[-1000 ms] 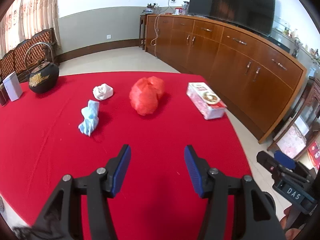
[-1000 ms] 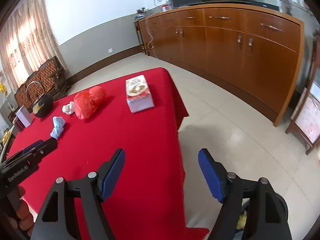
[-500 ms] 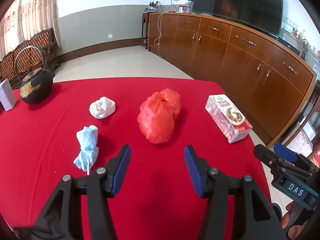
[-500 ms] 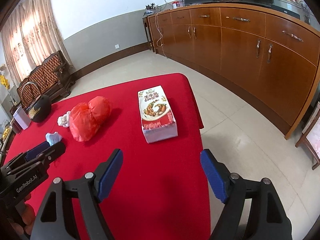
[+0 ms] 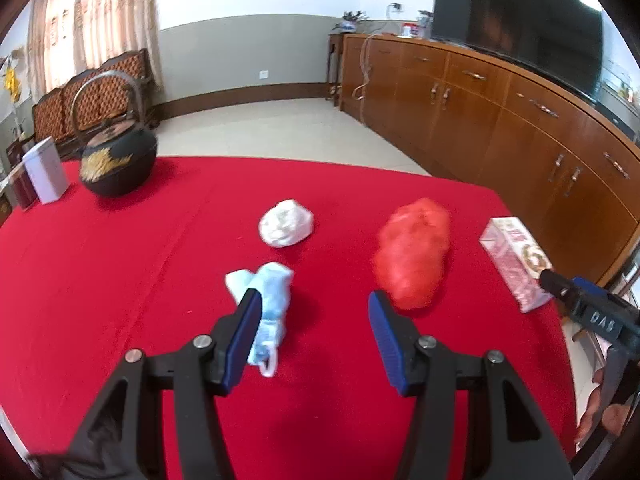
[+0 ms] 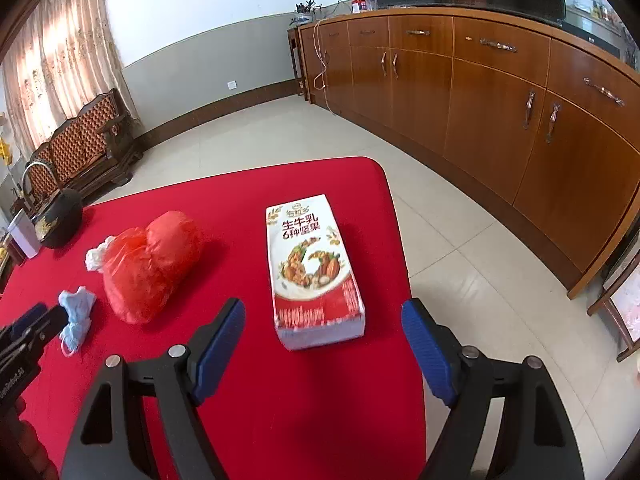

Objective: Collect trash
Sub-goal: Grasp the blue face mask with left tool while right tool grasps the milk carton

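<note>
Trash lies scattered across the red tablecloth (image 5: 120, 280): a crumpled light-blue face mask (image 5: 272, 296) at lower centre of the left wrist view, a white wad of tissue paper (image 5: 286, 222) just above it, and a bulging red plastic bag (image 5: 412, 256) to the right of centre. My left gripper (image 5: 314, 334) hangs over the cloth with its blue-padded jaws parted and nothing clasped; the left pad overlaps the mask's near end in the frame, though whether it touches I cannot tell. At the right edge of that view, the tip of my right gripper juts in beside a red-and-white printed snack carton (image 5: 516, 260).

In the right wrist view, that snack carton (image 6: 316, 268) lies flat in mid-frame, near the cloth's right edge and above my right gripper (image 6: 324, 344), whose jaws have just been opening and stand wide, empty, the carton's near end showing in the gap between them. The red bag (image 6: 148, 264) sits left of the carton, the tissue wad (image 6: 94, 258) peeking out behind it, the mask (image 6: 78, 314) at lower left beside my left gripper's tip (image 6: 36, 326).

A black cast-iron teapot with gold decoration (image 5: 118, 160) and a white rectangular box (image 5: 46, 170) stand at the upper left of the cloth.
</note>
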`<state>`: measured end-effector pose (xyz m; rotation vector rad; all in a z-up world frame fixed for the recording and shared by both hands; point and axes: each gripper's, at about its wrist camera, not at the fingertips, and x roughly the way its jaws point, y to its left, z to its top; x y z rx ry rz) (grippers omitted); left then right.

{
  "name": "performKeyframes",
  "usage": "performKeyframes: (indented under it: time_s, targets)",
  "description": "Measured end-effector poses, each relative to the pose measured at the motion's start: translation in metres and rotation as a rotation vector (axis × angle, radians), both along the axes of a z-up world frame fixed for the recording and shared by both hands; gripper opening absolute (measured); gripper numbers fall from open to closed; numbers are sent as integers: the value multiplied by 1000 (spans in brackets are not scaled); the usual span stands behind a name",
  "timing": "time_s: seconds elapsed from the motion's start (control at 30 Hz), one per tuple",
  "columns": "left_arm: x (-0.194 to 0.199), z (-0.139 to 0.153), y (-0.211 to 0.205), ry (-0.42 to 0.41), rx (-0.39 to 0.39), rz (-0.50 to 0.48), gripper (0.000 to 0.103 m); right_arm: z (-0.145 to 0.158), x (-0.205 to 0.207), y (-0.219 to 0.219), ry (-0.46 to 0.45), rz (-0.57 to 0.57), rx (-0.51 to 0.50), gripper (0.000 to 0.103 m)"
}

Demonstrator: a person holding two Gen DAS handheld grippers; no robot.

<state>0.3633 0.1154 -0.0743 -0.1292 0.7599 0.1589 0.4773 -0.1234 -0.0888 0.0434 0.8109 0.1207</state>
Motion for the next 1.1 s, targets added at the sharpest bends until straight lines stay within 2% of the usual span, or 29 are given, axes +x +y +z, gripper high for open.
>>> performKeyframes:
  time_s: [0.2, 0.37, 0.5, 0.57, 0.63, 0.8, 1.03, 1.1]
  targets:
    - [15, -22, 7, 60, -14, 6, 57, -12, 20, 6, 37, 8, 10, 83]
    - [23, -26, 12, 58, -36, 10, 57, -21, 31, 17, 47, 30, -20, 83]
    - [26, -30, 14, 59, -19, 21, 48, -26, 39, 24, 62, 46, -11, 82]
    - [24, -32, 16, 58, -18, 31, 46, -28, 41, 26, 60, 49, -11, 73]
    - [19, -30, 20, 50, -40, 34, 46, -31, 43, 27, 73, 53, -10, 55]
    - [16, -35, 22, 68, -15, 40, 52, -33, 41, 27, 64, 53, -9, 54]
    - [21, -41, 31, 97, -88, 40, 52, -33, 8, 29, 69, 64, -9, 54]
    - [23, -41, 31, 96, -103, 34, 39, -33, -3, 30, 68, 71, -13, 54]
